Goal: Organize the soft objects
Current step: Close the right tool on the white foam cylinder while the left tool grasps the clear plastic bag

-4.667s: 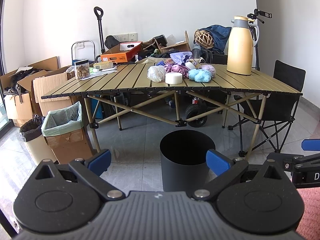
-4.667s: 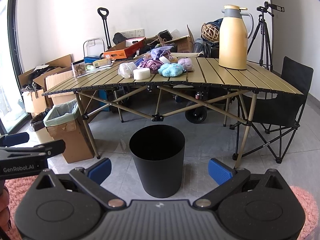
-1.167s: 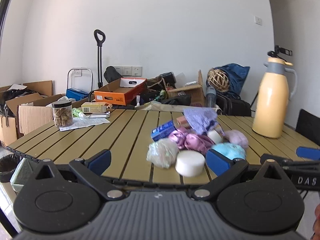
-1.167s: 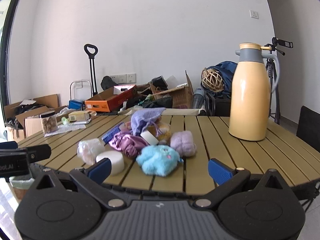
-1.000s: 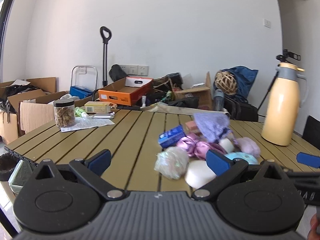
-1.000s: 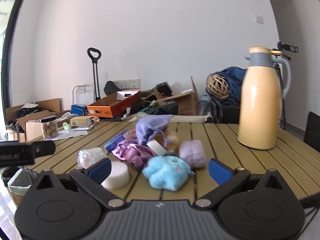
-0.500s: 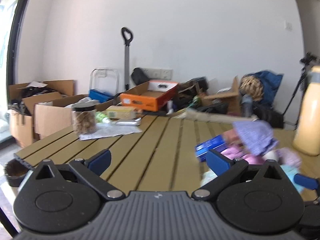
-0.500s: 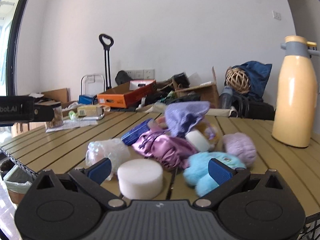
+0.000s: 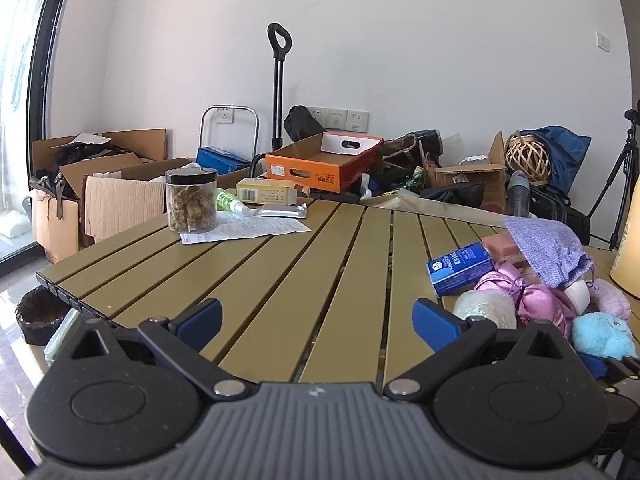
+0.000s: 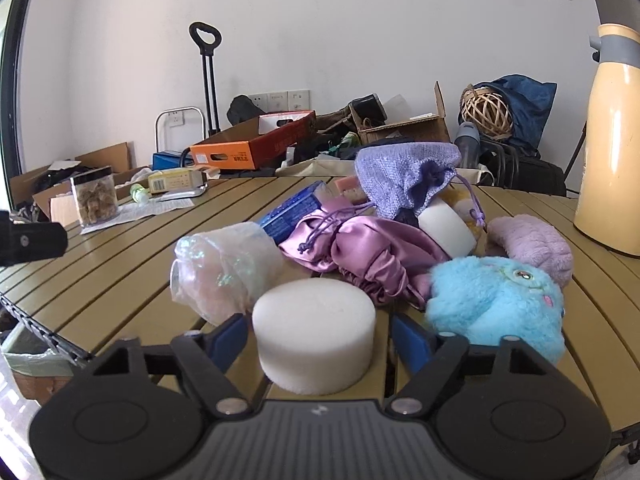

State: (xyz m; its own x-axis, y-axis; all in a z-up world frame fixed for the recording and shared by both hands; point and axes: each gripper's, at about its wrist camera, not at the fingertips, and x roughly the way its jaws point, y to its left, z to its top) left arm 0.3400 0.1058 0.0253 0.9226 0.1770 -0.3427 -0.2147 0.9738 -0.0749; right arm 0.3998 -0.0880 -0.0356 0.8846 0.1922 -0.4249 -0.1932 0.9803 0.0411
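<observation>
Nearest, the right gripper (image 10: 318, 336) had its blue fingers spread on either side of the white foam disc (image 10: 314, 335), not yet pinching it. Just past the disc lay a clear crinkly bundle (image 10: 224, 266) to the left, a blue plush toy (image 10: 496, 300) to the right, and a pink satin pouch (image 10: 360, 248) ahead. Farther off stood the yellow thermos (image 10: 610, 148). Meanwhile the left gripper (image 9: 316, 318) hung spread wide over bare slats of the table (image 9: 280, 276), the pile to its right.

White foam puck (image 10: 315, 343) upright beside fluffy blue plush (image 10: 496, 306)
</observation>
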